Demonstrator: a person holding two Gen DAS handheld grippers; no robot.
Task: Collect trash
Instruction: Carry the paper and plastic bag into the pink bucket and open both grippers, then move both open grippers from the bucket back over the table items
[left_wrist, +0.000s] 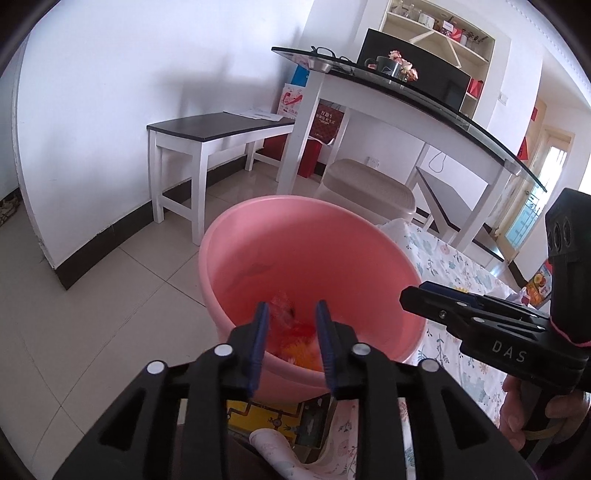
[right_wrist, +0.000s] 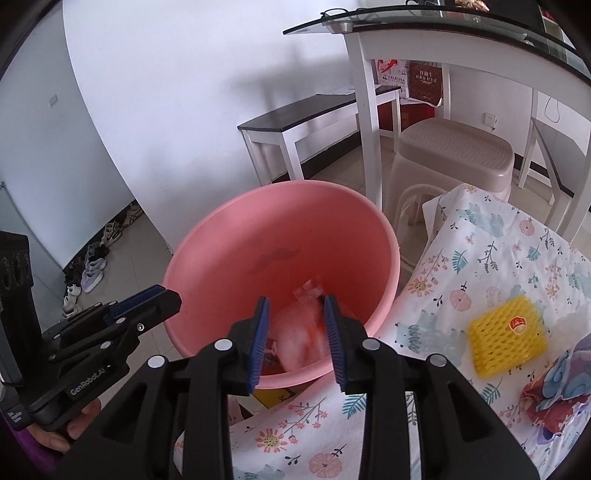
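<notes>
1. Pink basin (left_wrist: 310, 258) sits left of the floral-cloth bench (right_wrist: 491, 258), tipped toward the cameras.
2. In the basin: crumpled trash at the near bottom, red-orange wrapper (left_wrist: 291, 328) in the left wrist view, pale pink plastic bag (right_wrist: 295, 336) with a clear scrap in the right wrist view.
3. Left hand-held gripper (left_wrist: 291, 339): jaws spread partway, nothing between the pads, poised over the basin's near rim with the trash seen through the gap, no contact visible.
4. Right hand-held gripper (right_wrist: 297, 339): jaws spread partway, also above the basin; bag shows in the gap, but the pads do not press on it.
5. Each hand-held gripper shows in the other's view, side by side over the basin, apart from each other.
6. Still on the bench, right of the basin: yellow foam net (right_wrist: 506, 339) with a round sticker, and a crumpled red-blue wrapper (right_wrist: 561, 391) at the right edge.
7. Yellow box (left_wrist: 266, 417) partly visible below the basin's near side.
8. Beige stool (right_wrist: 454, 155) on the floor beyond the bench.
</notes>
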